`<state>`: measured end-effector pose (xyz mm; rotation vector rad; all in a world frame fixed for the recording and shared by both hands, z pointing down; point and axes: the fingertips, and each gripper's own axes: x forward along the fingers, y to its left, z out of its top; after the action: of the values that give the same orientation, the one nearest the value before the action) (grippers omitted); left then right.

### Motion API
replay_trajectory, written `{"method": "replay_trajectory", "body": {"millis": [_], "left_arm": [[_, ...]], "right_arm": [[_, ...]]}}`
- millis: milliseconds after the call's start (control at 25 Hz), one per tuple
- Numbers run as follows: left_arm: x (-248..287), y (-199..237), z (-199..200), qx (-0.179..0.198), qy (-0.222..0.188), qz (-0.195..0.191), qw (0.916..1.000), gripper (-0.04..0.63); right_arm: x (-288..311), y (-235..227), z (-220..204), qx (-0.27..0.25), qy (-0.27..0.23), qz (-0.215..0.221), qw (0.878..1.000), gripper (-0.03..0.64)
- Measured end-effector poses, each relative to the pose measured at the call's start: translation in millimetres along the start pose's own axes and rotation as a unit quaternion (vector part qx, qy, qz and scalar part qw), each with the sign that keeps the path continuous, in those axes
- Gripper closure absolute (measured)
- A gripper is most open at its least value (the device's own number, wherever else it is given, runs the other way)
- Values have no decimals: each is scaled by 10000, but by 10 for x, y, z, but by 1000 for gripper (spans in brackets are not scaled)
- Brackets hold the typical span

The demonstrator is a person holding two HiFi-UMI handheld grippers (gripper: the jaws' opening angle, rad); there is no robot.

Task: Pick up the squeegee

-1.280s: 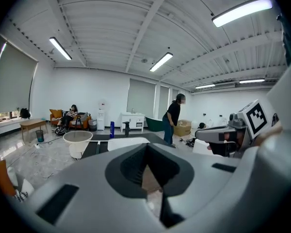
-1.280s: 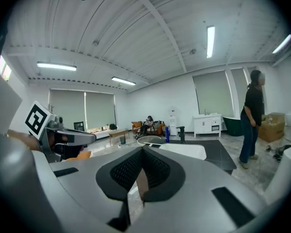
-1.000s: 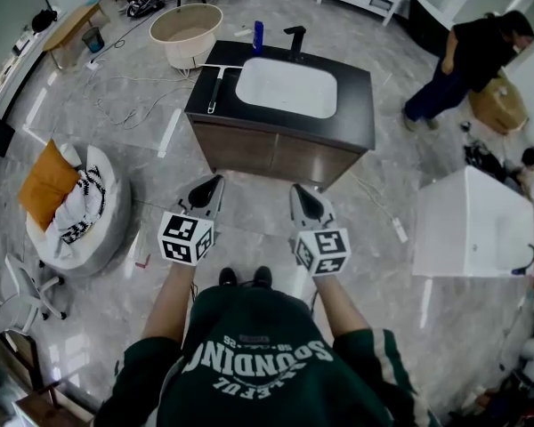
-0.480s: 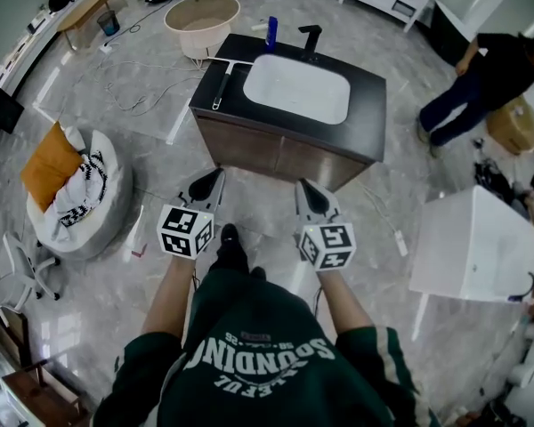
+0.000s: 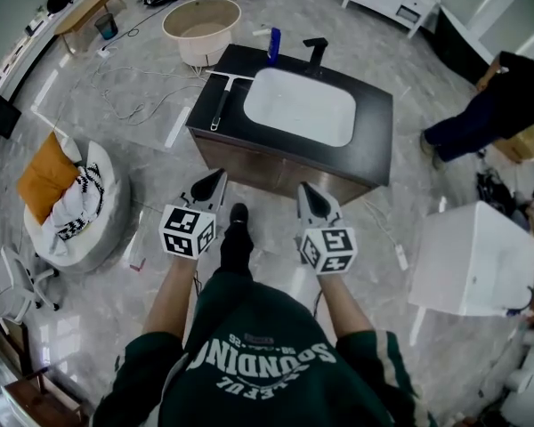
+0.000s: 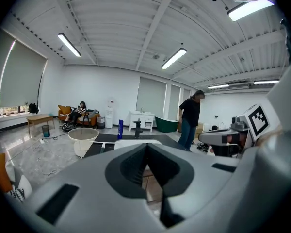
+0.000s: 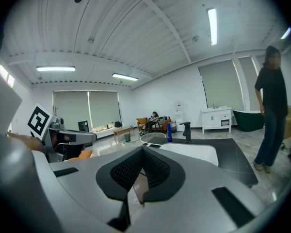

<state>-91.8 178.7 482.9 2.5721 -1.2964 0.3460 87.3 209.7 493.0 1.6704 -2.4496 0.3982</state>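
Note:
The squeegee, with a dark handle and a pale blade, lies on the left end of the black vanity top, beside the white sink. In the left gripper view the squeegee shows far ahead on the counter. My left gripper and right gripper hover side by side over the floor, short of the vanity front and pointing at it. Both are shut and hold nothing. In the gripper views, the left gripper and the right gripper have their jaws meeting at the tip.
A blue bottle and a black faucet stand at the back of the counter. A beige tub sits behind the vanity. Cables lie on the floor left. A white cabinet and another person are right.
I have stepped toward the vanity, and both grippers have come closer to its front. The person at the right has moved further right.

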Motion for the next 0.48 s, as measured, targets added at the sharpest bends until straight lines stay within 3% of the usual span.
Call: {"method": "replay_trajectory", "body": {"millis": [480], "left_arm": [[1090,1016,272,-32,208,-195,9996,594]], "right_arm": [[1370,-261,361,45,217,-118,9997,617]]}}
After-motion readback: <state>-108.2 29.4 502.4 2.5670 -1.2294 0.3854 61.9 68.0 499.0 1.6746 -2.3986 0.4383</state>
